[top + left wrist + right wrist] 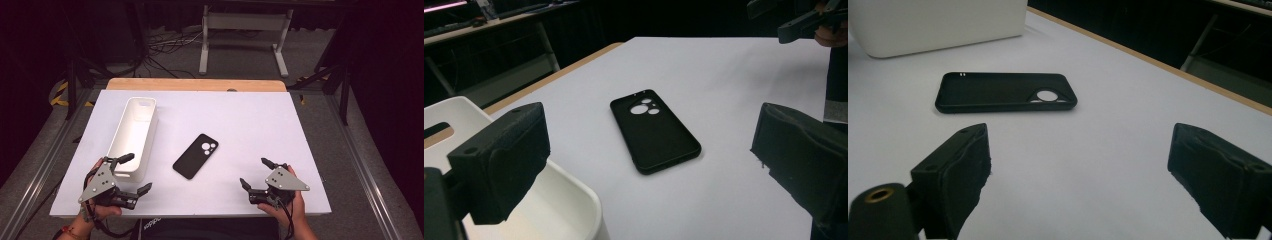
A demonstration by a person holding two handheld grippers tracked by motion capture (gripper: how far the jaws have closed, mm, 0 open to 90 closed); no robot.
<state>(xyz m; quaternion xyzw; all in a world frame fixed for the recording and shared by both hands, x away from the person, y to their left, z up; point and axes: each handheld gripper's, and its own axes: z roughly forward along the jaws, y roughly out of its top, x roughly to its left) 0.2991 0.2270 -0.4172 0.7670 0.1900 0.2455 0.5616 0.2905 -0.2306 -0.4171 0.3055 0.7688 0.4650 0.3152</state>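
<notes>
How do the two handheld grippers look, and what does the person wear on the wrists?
Each gripper, the left gripper and the right gripper, has a black body, two thick black jaws with rough, blocky pads and a grey three-cornered plate on top marked with small dark dots. A dark cable trails from each toward the person. The left wrist carries a thin reddish band. No sleeves cover the forearms.

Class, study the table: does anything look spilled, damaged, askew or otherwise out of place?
Nothing stands out. The black phone case lies flat on the white table, at an angle to its edges. The white bin stands upright. The left gripper and right gripper are open and hold nothing.
</notes>
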